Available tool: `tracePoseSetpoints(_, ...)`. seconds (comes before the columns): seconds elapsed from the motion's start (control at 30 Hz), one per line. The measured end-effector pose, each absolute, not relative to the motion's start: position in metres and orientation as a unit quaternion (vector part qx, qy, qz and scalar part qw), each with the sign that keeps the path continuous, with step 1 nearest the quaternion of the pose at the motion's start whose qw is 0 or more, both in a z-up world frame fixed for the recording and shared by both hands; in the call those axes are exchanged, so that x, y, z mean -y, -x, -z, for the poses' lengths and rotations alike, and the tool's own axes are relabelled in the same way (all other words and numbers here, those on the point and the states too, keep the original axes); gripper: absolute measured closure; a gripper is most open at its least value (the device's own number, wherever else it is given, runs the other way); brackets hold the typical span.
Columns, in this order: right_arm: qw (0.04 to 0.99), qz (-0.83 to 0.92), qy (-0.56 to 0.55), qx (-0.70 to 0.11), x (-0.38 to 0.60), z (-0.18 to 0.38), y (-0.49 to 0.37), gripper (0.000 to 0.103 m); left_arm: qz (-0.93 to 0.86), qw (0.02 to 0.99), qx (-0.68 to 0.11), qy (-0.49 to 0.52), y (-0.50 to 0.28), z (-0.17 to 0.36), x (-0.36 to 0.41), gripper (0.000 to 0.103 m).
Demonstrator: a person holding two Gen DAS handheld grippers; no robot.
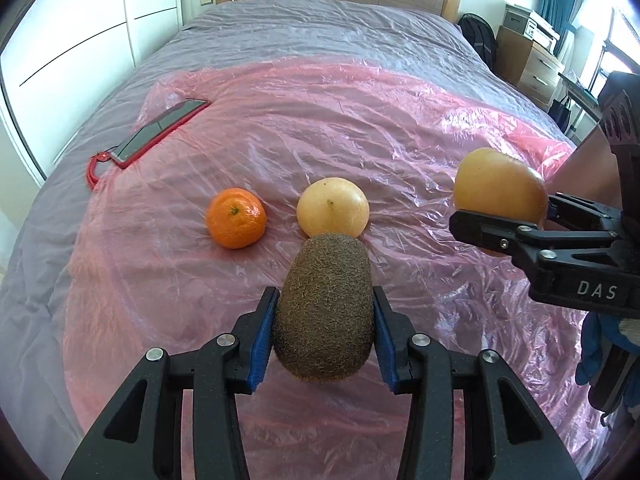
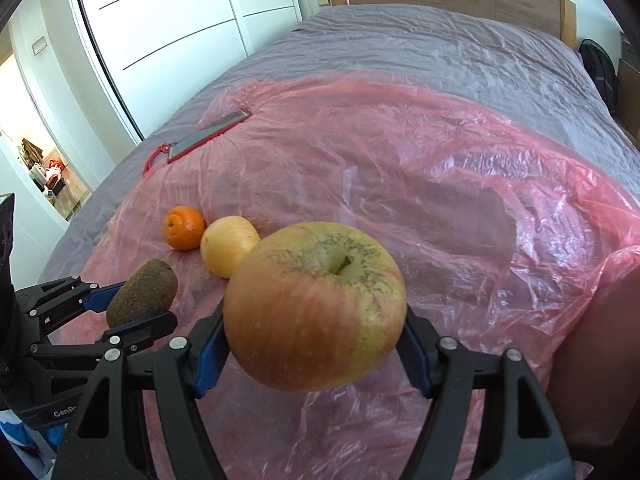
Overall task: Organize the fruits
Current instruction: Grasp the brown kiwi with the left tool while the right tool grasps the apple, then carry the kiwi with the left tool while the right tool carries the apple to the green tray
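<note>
Pink plastic sheet bare right of yellow fruit; tangerine left; phone far-left.

Tangerine left of the grapefruit, both on plastic sheet; phone behind, at sheet's left edge.

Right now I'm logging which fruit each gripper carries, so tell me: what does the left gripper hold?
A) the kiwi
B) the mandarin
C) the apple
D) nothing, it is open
A: the left gripper has its blue pads pressed on both sides of the fuzzy brown kiwi, while the right gripper holds the apple and the mandarin lies on the pink plastic sheet.
</note>
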State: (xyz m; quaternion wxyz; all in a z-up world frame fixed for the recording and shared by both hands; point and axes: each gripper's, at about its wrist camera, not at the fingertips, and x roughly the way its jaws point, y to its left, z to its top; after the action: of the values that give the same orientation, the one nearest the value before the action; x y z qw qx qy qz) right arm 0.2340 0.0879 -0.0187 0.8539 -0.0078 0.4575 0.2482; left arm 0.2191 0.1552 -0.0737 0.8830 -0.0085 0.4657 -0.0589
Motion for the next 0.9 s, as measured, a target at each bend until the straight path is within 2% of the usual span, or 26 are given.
tracePoseSetpoints(0.47,0.858,-0.271,0.003,-0.437,-0.066,-0.038,-0.147,0.019,0.069,0.894,-0.442,0.029,-0.142,0.03,-0.147,0.064)
tracePoseSetpoints(0.9,0.863,-0.259,-0.011,-0.434,-0.012,-0.063,-0.056,0.019,0.105,0.896,-0.429,0.045,-0.062,0.004,-0.119,0.064)
